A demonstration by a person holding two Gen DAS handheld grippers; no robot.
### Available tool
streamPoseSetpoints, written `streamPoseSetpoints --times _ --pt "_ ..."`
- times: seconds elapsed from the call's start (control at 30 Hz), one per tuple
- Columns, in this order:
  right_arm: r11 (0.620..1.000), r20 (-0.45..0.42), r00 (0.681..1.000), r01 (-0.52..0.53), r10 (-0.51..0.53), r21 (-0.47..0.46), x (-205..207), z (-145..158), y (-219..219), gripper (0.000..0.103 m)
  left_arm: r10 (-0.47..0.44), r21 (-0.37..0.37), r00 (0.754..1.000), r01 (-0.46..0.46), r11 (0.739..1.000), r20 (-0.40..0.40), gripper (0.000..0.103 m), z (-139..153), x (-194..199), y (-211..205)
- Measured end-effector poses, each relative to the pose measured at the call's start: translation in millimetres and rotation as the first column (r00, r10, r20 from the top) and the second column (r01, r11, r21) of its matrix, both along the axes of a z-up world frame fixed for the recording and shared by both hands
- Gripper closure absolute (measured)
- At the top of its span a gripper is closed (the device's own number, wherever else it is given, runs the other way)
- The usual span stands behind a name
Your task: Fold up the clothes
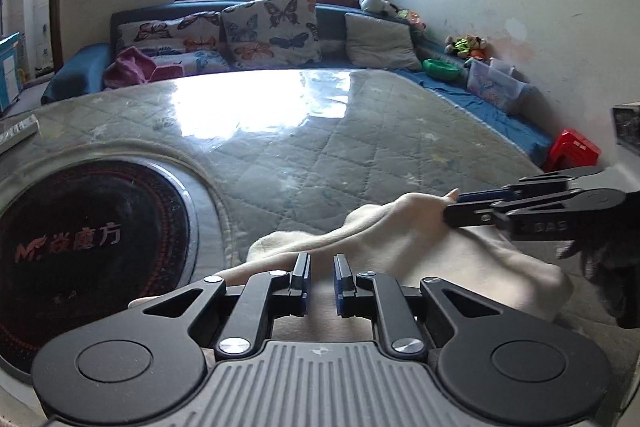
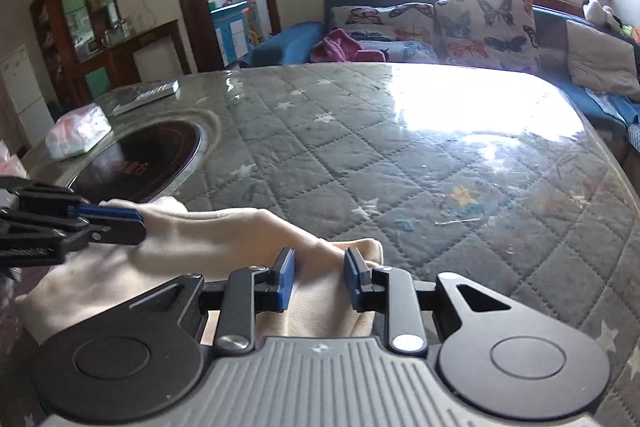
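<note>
While both your grippers sit low at the table's near edge, log as follows. Item 1: cream garment (image 2: 224, 239), soft knit, bunched in a ridge on the quilted table cover (image 2: 400, 163) under its glossy clear sheet, just beside the round induction hob (image 2: 140, 155). Item 2: left gripper (image 1: 321, 279), fingers parted w/ a narrow gap, cloth lying ahead of and under them, nothing pinched. Item 3: right gripper (image 2: 320, 277), fingers apart, straddling a raised fold but not closed on it. Fold stage: can't tell, cloth is part-bunched. Risks: slick sheet lets fabric slide if you drag rather than lift; pinching one layer only would peel the ridge apart; uneven pull btwn hands skews edges; sleeve could stray onto the hob.
</note>
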State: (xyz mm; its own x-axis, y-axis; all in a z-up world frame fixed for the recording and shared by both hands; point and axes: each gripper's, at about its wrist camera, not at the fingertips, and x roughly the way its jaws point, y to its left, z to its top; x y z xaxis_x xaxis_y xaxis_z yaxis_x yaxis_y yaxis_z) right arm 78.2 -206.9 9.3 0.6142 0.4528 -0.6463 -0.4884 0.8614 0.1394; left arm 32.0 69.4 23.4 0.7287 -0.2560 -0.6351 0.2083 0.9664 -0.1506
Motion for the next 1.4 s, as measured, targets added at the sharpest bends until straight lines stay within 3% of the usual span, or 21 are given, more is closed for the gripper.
streamPoseSetpoints --times 0.13,0.3,0.53,0.77,1.0,1.17,1.4 --pt "0.999 0.084 0.995 -0.041 0.044 -0.035 -8.1 10.9 13.7 0.078 0.002 -0.010 1.000 -0.002 1.000 0.002 0.090 0.0 5.6 -3.3" --pt "0.992 0.065 0.991 -0.113 0.116 -0.049 2.4 6.9 42.8 0.078 0.004 -0.021 1.000 -0.004 1.000 0.003 0.090 -0.2 12.6 -7.2" --pt "0.993 0.049 0.992 -0.111 0.112 -0.040 6.1 3.3 46.3 0.077 0.011 -0.013 1.000 -0.012 1.000 -0.003 0.089 -2.8 16.2 -8.1" --pt "0.977 0.115 0.971 -0.206 0.211 -0.056 -59.8 22.5 36.7 0.076 0.017 0.027 1.000 -0.017 0.999 0.010 0.089 -2.9 15.7 -15.6" --pt "0.963 0.159 0.952 -0.247 0.262 -0.111 -107.6 12.2 43.1 0.076 0.027 0.046 1.000 -0.027 0.999 0.015 0.089 -2.9 15.8 -19.0" --pt "0.963 0.168 0.953 -0.232 0.253 -0.138 -117.4 -4.8 44.3 0.075 0.031 0.051 0.999 -0.032 0.998 0.019 0.089 -4.2 16.8 -20.1" --pt "0.983 0.163 0.969 -0.179 0.184 -0.043 -117.4 4.8 22.6 0.074 0.034 0.058 0.999 -0.035 0.998 0.029 0.088 -3.3 15.1 -21.5"
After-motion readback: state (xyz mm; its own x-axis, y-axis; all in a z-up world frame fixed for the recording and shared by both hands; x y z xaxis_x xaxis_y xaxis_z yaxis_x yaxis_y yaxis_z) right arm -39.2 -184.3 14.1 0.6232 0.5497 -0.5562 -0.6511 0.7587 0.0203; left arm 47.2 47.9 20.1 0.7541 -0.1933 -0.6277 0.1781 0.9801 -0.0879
